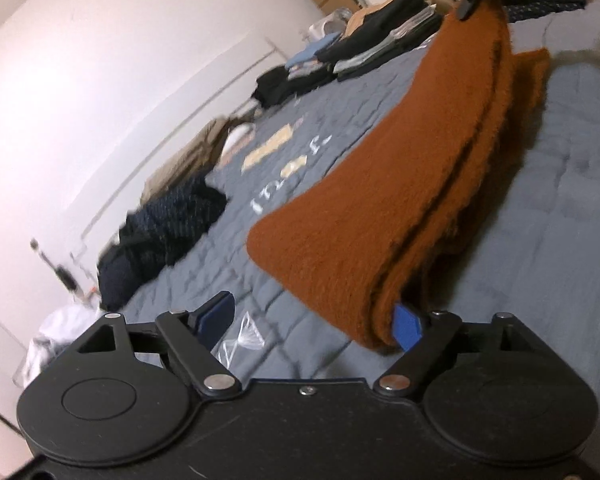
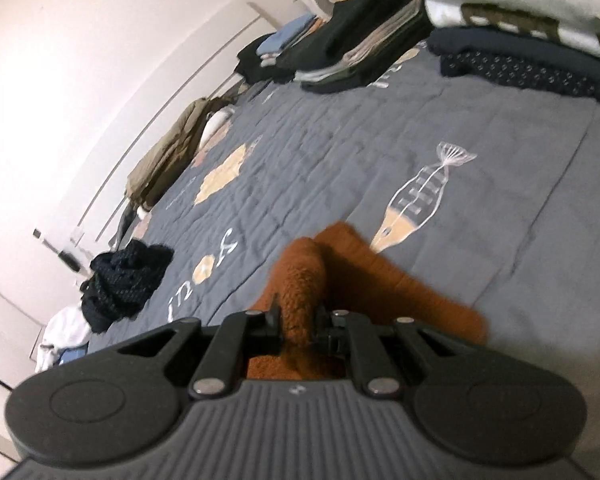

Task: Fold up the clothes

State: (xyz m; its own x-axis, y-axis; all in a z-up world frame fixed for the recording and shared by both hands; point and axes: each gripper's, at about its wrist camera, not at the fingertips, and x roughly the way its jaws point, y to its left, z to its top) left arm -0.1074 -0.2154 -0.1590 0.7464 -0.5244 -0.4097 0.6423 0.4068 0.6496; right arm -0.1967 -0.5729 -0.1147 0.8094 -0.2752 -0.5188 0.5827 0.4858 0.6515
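Left tool (image 1: 312,322): jaws spread wide, rust garment (image 1: 380,208) draped against one finger.
Right tool (image 2: 298,322): clamped on rust garment above bed (image 2: 500,140).

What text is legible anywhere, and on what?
Quilt: white script lettering near the brown garment, upside down and blurred; unreadable.
Same lettering in the left view: unreadable.
Right gripper body: small mark, too small to read.
Nothing else.
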